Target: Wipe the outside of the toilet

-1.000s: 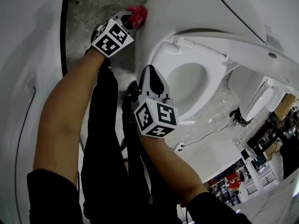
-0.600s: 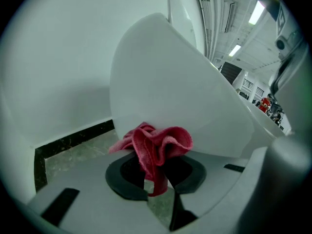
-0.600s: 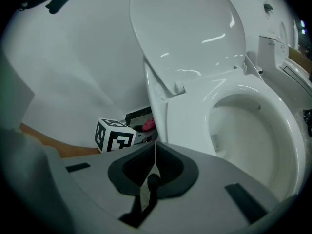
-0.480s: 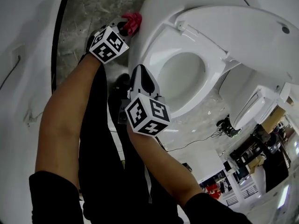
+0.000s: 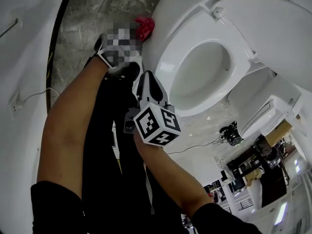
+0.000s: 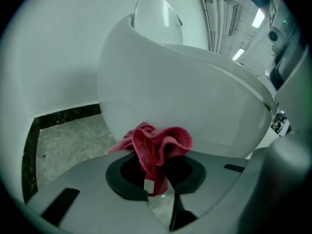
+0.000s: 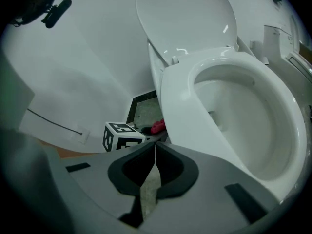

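While the right tool (image 7: 155, 147) hung with its jaws pressed together on nothing beside the seat (image 7: 180, 96), the left tool (image 6: 157, 174) pinched a red cloth (image 6: 158, 143), its bunched folds touching the outer wall of the toilet bowl (image 6: 185, 96) above the floor (image 6: 68, 145).

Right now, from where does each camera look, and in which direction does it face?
Head view: on the person's head, steeply down at the toilet; forearms, legs, left tool, right tool show.
Left gripper view: on the left tool, facing the toilet's outer wall; jaws shut on the red cloth.
Right gripper view: on the right tool, facing the toilet's seat; jaws shut, empty.
Shared: all three show toilet and cloth.
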### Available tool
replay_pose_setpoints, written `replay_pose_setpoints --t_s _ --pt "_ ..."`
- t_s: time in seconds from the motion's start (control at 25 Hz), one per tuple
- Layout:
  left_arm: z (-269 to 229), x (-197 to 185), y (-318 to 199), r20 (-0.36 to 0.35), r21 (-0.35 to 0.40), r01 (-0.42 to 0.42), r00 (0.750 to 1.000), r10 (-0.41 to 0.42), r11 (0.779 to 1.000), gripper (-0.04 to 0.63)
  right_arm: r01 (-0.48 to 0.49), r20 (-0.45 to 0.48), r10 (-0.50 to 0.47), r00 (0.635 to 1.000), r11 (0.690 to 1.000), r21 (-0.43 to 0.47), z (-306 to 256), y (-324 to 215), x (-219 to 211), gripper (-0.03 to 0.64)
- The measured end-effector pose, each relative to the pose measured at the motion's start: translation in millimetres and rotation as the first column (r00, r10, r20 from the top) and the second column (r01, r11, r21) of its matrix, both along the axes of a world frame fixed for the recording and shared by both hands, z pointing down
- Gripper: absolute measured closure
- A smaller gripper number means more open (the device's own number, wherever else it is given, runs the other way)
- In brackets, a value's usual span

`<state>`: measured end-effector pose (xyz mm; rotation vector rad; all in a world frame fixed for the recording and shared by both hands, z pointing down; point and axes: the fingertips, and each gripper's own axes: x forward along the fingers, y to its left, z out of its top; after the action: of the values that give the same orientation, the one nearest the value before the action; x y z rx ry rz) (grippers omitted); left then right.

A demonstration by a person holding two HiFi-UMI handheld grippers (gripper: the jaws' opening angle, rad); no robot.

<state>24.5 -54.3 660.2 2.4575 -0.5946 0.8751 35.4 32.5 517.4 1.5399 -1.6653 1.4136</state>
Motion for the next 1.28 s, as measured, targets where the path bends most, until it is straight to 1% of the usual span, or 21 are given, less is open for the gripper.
replay_pose_setpoints --t_s 0.24,0.4,0.56,0.6,0.64,0.68,0.72,0.76,0.8,0.84,0.88,0.92,0.96,1.04,1.08,1.12,1.16,1.2,1.28 --pt "4.6 3.7 43.8 -0.023 -0.031 -0.023 0.999 0.022 0.999 0.511 -0.058 -0.006 0.058 0.998 0.998 -0.034 11.6 33.3 0.5 0.583" --pt "11.4 8.5 83.1 -0.03 -0.083 -0.065 0.998 0.063 0.994 0.511 -0.067 -0.019 0.066 0.998 0.996 -0.058 19.1 50.9 1.0 0.583" --pt "13.1 16.1 120.9 -0.052 -0.134 -0.076 0.996 0.069 0.988 0.511 -0.087 -0.031 0.085 0.996 0.993 -0.083 23.6 62.5 2.9 0.583" --pt "13.6 18.6 130.2 -0.057 -0.148 -0.091 0.995 0.083 0.985 0.511 -0.083 -0.037 0.08 0.996 0.993 -0.088 24.0 64.7 3.4 0.583" --pt "14.2 22.1 142.0 -0.062 -0.164 -0.127 0.991 0.118 0.978 0.511 -0.071 -0.045 0.067 0.997 0.994 -0.086 23.2 66.0 3.3 0.583" --pt "14.6 26.7 157.0 -0.068 -0.182 -0.188 0.982 0.179 0.965 0.511 -0.057 -0.051 0.053 0.997 0.995 -0.078 21.0 66.2 2.5 0.583" --pt "14.2 32.1 173.9 -0.074 -0.202 -0.264 0.964 0.255 0.943 0.511 -0.047 -0.052 0.043 0.998 0.997 -0.069 17.9 65.6 0.9 0.583" --pt "12.7 37.4 190.2 -0.084 -0.223 -0.333 0.943 0.322 0.916 0.511 -0.043 -0.048 0.041 0.998 0.997 -0.06 14.4 64.6 -1.2 0.583" --pt "9.6 41.3 203.8 -0.095 -0.247 -0.376 0.927 0.363 0.893 0.511 -0.043 -0.041 0.041 0.998 0.998 -0.056 10.1 63.6 -3.5 0.583" --pt "5.2 42.6 213.7 -0.106 -0.274 -0.387 0.922 0.373 0.88 0.511 -0.041 -0.032 0.04 0.999 0.998 -0.055 4.7 62.4 -5.9 0.583" --pt "0.2 41.1 219.4 -0.11 -0.3 -0.375 0.927 0.358 0.877 0.511 -0.038 -0.021 0.037 0.999 0.998 -0.055 -1.9 60.2 -8.2 0.583" --pt "-4.9 37.5 220.5 -0.106 -0.323 -0.347 0.938 0.33 0.881 0.511 -0.033 -0.006 0.033 0.999 0.998 -0.055 -9.1 56.9 -10.3 0.583" --pt "-9.5 32.7 216.0 -0.098 -0.342 -0.306 0.952 0.291 0.888 0.509 -0.028 0.011 0.028 1.0 0.998 -0.056 -16.2 52.4 -11.9 0.583" --pt "-16.7 18.9 185.9 -0.073 -0.356 -0.189 0.982 0.174 0.915 0.508 -0.022 0.042 0.024 0.999 0.998 -0.055 -28.8 39.3 -13.8 0.583" --pt "-19.8 9.4 161.4 -0.057 -0.346 -0.123 0.992 0.11 0.93 0.508 -0.023 0.053 0.026 0.998 0.999 -0.047 -34.6 30.1 -14.5 0.583" --pt "-23.5 -1.3 134.4 -0.042 -0.327 -0.068 0.997 0.057 0.943 0.508 -0.027 0.062 0.029 0.998 0.999 -0.037 -40.8 19.8 -15.5 0.583" --pt "-27.8 -12.0 106.5 -0.028 -0.302 -0.032 0.999 0.025 0.953 0.508 -0.034 0.071 0.035 0.997 0.999 -0.025 -46.8 8.2 -16.7 0.583" --pt "-32.2 -21.9 77.3 -0.013 -0.271 -0.016 1.0 0.013 0.962 0.508 -0.044 0.079 0.045 0.996 0.999 -0.01 -52.0 -5.1 -17.7 0.583" --pt "-41.4 -35.3 12.0 0.014 -0.196 -0.018 1.0 0.022 0.98 0.508 -0.08 0.091 0.077 0.993 0.997 0.021 -57.8 -35.3 -16.6 0.583"
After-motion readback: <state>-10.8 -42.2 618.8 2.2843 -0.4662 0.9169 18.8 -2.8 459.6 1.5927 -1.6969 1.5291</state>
